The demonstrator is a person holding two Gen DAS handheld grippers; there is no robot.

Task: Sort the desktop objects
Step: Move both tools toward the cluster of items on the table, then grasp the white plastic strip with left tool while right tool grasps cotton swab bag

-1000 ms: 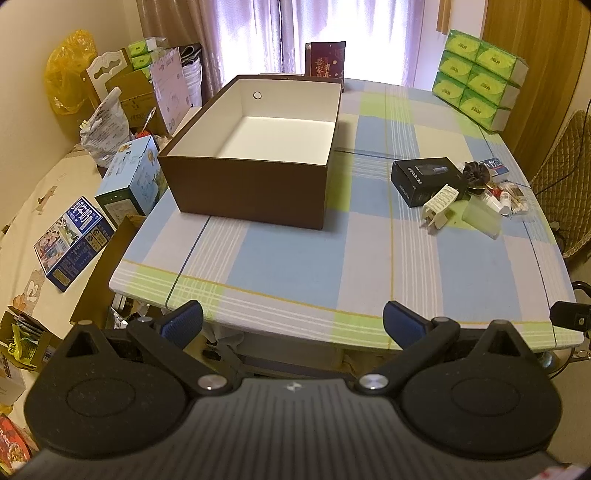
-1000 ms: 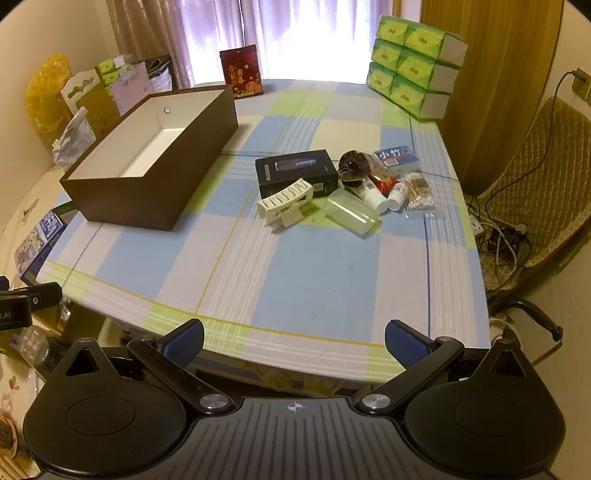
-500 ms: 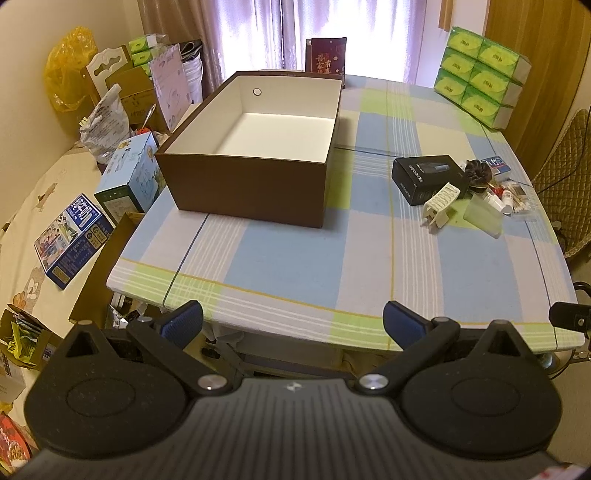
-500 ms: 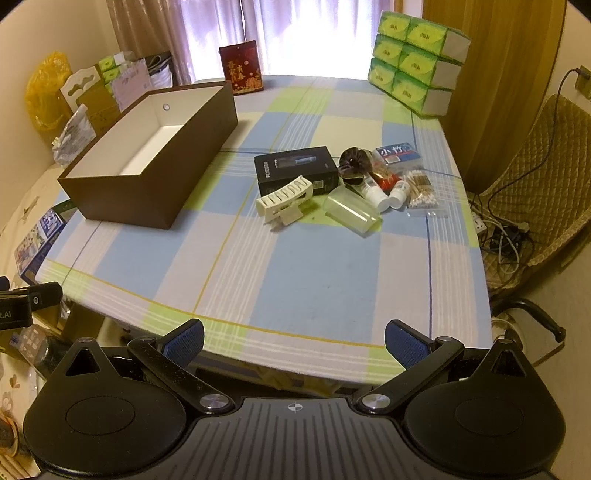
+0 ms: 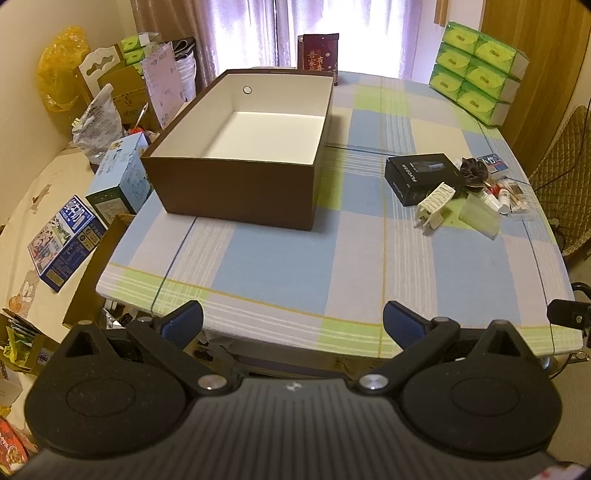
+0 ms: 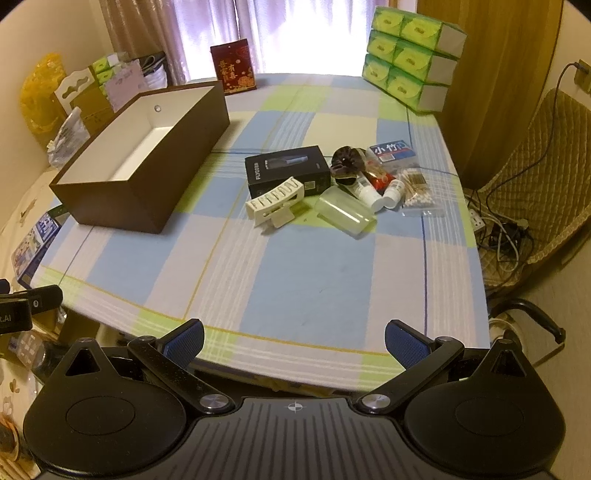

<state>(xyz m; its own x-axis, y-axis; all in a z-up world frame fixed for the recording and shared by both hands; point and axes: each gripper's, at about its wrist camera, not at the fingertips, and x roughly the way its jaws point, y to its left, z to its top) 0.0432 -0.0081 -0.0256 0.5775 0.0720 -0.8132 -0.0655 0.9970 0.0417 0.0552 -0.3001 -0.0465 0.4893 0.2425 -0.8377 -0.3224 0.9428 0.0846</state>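
Jaws wide apart, left gripper (image 5: 293, 325) and right gripper (image 6: 294, 338)

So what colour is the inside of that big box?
White inside the brown box, clearest in the left wrist view.

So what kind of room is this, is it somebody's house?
Probably a home, perhaps a dining or living room: a table with a checked cloth, curtains over a bright window, stacked tissue packs, and a quilted chair beside it.
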